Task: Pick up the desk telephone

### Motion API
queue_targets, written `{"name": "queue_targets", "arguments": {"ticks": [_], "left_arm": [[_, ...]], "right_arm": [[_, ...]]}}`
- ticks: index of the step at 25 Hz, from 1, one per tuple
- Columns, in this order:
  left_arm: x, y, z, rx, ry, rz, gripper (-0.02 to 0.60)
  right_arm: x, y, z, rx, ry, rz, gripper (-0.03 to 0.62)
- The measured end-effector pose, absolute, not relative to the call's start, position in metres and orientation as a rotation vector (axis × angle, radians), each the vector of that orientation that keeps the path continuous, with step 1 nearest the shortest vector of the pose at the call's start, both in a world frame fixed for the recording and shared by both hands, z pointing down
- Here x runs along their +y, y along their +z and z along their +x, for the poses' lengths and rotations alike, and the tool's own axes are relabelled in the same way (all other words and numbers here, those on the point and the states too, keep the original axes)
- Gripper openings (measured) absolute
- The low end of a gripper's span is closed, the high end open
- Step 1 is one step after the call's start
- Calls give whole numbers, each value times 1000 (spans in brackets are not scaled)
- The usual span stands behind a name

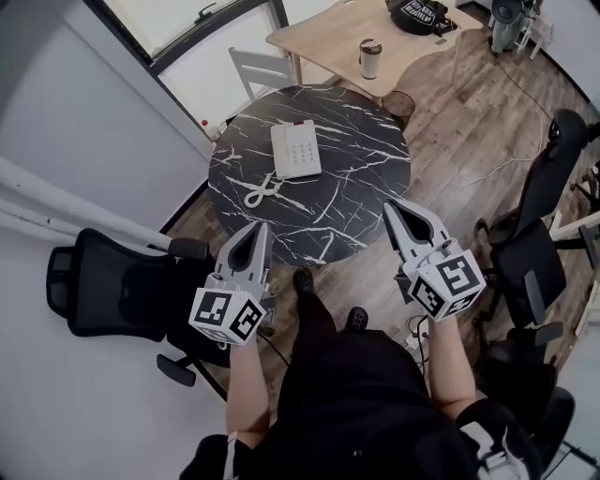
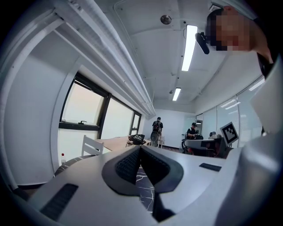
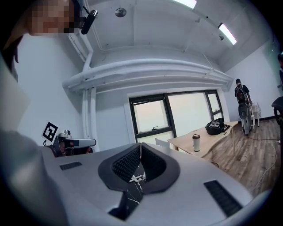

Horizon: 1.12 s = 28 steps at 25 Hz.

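A white desk telephone (image 1: 296, 149) lies on the far part of the round black marble table (image 1: 366, 159), its coiled cord and handset (image 1: 262, 192) trailing toward the near left. My left gripper (image 1: 263, 230) hangs at the table's near left edge, shut and empty. At the near right edge my right gripper (image 1: 391, 208) is likewise shut with nothing in it. Both sit well short of the phone. In the left gripper view the jaws (image 2: 140, 148) meet at their tips over the marble. The right gripper view shows its jaws (image 3: 140, 145) pressed together too.
Black office chairs stand at the left (image 1: 103, 291) and right (image 1: 534, 244) of the table. Behind it are a white chair (image 1: 262, 67) and a wooden desk (image 1: 347, 37) with a tumbler (image 1: 370, 58) and a black bag (image 1: 419, 13). Two people (image 2: 158, 129) stand far off.
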<state>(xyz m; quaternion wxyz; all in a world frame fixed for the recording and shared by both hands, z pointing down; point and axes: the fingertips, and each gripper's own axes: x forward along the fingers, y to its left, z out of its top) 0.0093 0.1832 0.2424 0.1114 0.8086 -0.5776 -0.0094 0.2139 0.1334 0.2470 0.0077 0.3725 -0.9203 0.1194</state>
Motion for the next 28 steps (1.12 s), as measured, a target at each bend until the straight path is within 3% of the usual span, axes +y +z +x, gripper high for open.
{"name": "queue_targets", "arguments": {"ticks": [28], "left_arm": [[-7, 293, -137, -1403, -58, 2402, 15]], "right_arm": [[-14, 277, 75, -2609, 416, 1392, 31]]}}
